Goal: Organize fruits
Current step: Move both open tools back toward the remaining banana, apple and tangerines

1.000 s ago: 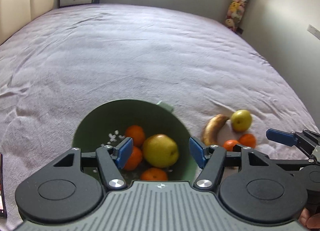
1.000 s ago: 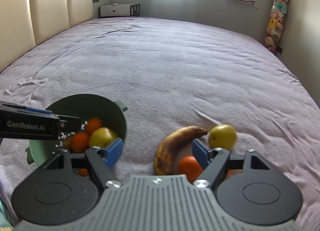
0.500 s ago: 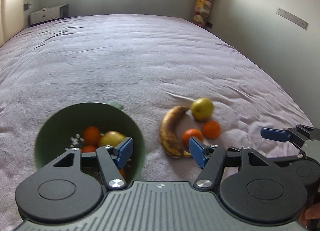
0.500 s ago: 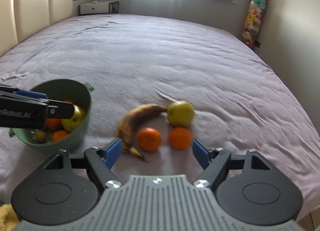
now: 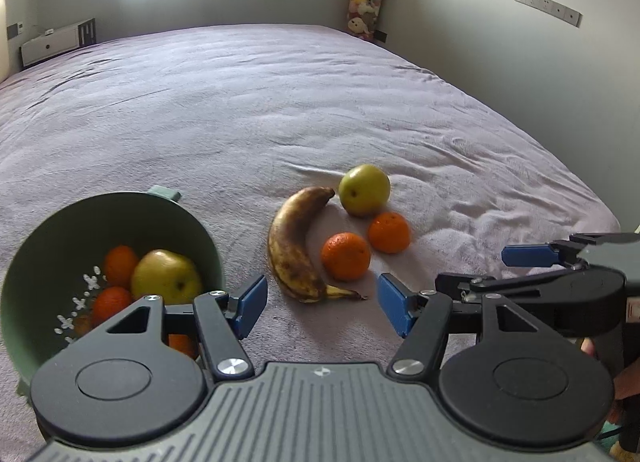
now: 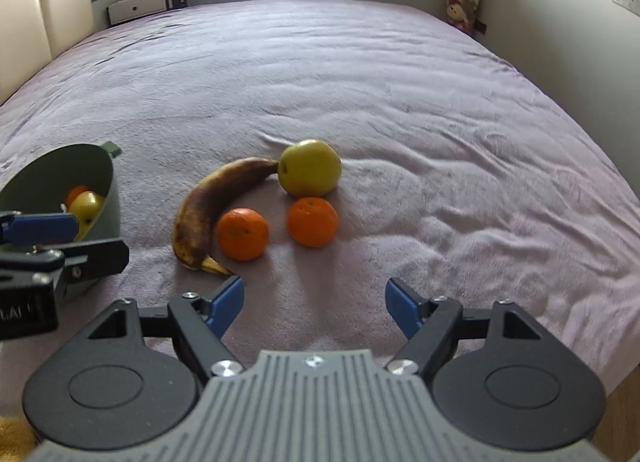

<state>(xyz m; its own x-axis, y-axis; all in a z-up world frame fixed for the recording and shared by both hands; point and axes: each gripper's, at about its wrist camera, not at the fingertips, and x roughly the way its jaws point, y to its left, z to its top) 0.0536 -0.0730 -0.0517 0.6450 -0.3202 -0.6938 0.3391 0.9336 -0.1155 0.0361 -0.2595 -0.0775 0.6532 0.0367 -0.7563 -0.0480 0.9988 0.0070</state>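
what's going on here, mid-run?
A person holds two tongs over a bed, sorting fruit into a green bowl. The bowl already has an apple and several oranges. A browned banana, a green apple and two oranges lie loose on the cover. Both the left tongs and the right tongs are open and empty, pointed at the loose pile.

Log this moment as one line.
left tongs open, empty | right tongs open, empty | banana, apple, two oranges on bed | bowl part-filled
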